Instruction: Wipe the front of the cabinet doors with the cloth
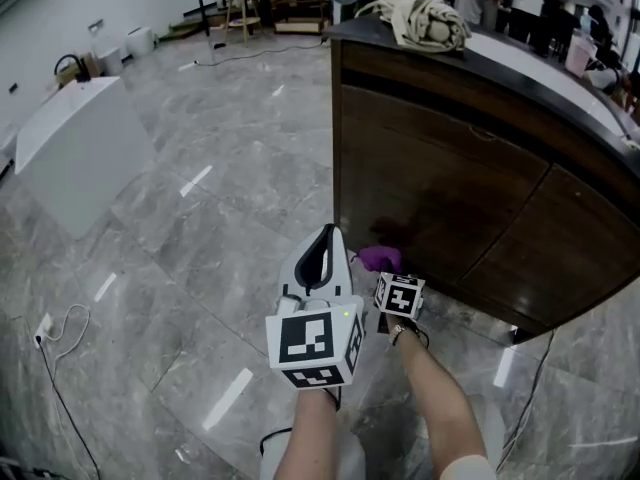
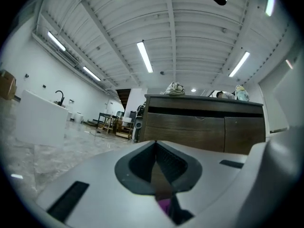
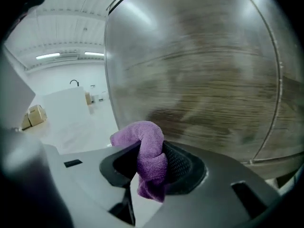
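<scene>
At this point my right hand-held gripper (image 3: 152, 163) was clamped on the purple cloth (image 3: 148, 151), which bulged out past the jaws in a fat twisted wad, right up at the low part of the cabinet door (image 3: 204, 80). My take on doing this bit well: only a small knob of cloth stuck out, so I'd push in just enough for that wad to flatten on the wood, keep the hard jaw tips off the finish, and run long overlapping passes along the grain instead of dabbing. The wood looked smeared in the right gripper view, so I can't swear the cloth was actually touching. Pose-wise, the right forearm (image 1: 440, 398) reached down and forward with that gripper low, near the floor (image 1: 200, 268) by the cabinet's left corner. The left hand-held gripper (image 1: 322, 253) sat just beside it, jaws pinched together on nothing and aimed toward the cabinet, basically idle. Further back, the second door (image 1: 560, 238) sat off to the right, and a beige bundle (image 1: 425, 18) lay on the bench (image 1: 520, 58) up top.
</scene>
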Tool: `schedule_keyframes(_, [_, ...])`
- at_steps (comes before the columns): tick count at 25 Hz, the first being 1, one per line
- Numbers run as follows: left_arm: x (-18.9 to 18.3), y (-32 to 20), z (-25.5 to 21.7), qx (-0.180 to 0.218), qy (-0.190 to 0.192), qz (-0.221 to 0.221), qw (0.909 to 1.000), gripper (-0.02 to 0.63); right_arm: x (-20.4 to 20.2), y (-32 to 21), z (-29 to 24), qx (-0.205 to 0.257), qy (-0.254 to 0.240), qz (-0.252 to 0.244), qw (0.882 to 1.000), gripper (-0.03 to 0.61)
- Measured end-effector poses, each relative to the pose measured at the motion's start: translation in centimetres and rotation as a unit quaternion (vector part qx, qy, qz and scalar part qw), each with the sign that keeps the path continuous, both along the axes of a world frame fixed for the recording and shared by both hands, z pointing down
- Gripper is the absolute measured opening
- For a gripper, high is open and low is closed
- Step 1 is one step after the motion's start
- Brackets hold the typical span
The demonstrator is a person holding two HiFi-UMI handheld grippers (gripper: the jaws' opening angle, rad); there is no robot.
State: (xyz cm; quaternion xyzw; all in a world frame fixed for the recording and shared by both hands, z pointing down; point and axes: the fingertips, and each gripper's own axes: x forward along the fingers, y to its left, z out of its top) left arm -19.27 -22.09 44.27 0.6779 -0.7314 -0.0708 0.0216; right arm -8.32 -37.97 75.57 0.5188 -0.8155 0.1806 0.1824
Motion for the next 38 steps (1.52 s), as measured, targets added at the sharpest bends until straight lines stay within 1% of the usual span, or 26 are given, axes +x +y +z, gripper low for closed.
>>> schedule_keyframes(2, [-1.1,0.9,-0.4,0.000,-0.013,-0.012,0.9998,0.008,-2.2,-0.7,0.0,0.004,-0.003,-0.007,1.000,0.141])
schedule_keyframes(4, [-2.1,1.5,-0.7,0.003,-0.009,-0.018,0.9998,0.006,-4.5,-1.6,-0.3,0.010,-0.004,-0.027,1.000,0.141])
schedule_keyframes(7, [-3.3,2.0,-0.9,0.008,0.006,-0.028,0.9996,0.008,-7.6,-2.4,0.1,-0.020,0.006,-0.064,0.998,0.141])
schedule_keyframes(9, [-3.2,2.1,-0.8,0.004,-0.003,-0.027,0.9996,0.007,-7.4,-2.8,0.2,-0.034,0.019,-0.051,0.998,0.140])
schedule_keyframes(11, [-2.5,1.6,-0.6,0.001,-0.012,-0.017,0.9998,0.008,-5.5,-3.4,-0.1,-0.037,0.017,-0.022,0.999,0.140])
schedule_keyframes(13, [-1.8,0.9,-0.4,-0.003,-0.019,-0.006,0.9998,0.008,-3.9,-3.6,-0.8,-0.027,0.001,-0.006,1.000,0.140])
schedule_keyframes(15, [-0.7,0.1,-0.1,-0.006,-0.029,0.007,0.9995,0.007,-1.9,-3.3,-0.9,-0.021,-0.001,0.010,1.000,0.140])
schedule_keyframes(19, [3.0,-1.7,0.7,-0.011,-0.044,0.055,0.9974,0.006,3.7,-2.5,-0.4,-0.019,-0.003,0.040,0.999,0.140])
schedule_keyframes(21, [5.0,-2.5,0.9,-0.011,-0.050,0.080,0.9955,0.007,6.9,-2.0,0.0,-0.015,0.002,0.046,0.999,0.140])
schedule_keyframes(25, [8.1,-4.0,1.3,-0.008,-0.047,0.114,0.9923,0.006,12.6,-1.2,-0.1,-0.009,0.017,0.056,0.998,0.140])
schedule_keyframes(28, [10.9,-5.4,2.7,-0.020,-0.046,0.143,0.9884,0.007,16.2,-0.6,-0.5,-0.002,0.025,0.062,0.998,0.140])
schedule_keyframes(32, [14.5,-6.7,4.1,-0.031,-0.059,0.178,0.9818,0.006,20.1,-0.1,-1.4,0.001,0.016,0.076,0.997,0.140])
schedule_keyframes(36, [17.2,-7.8,4.7,-0.026,-0.037,0.205,0.9777,0.007,24.5,0.4,-1.7,0.007,0.011,0.099,0.995,0.140])
schedule_keyframes(38, [17.9,-8.4,5.4,-0.028,-0.038,0.213,0.9760,0.007,27.6,1.0,-1.4,0.009,0.014,0.122,0.992,0.140])
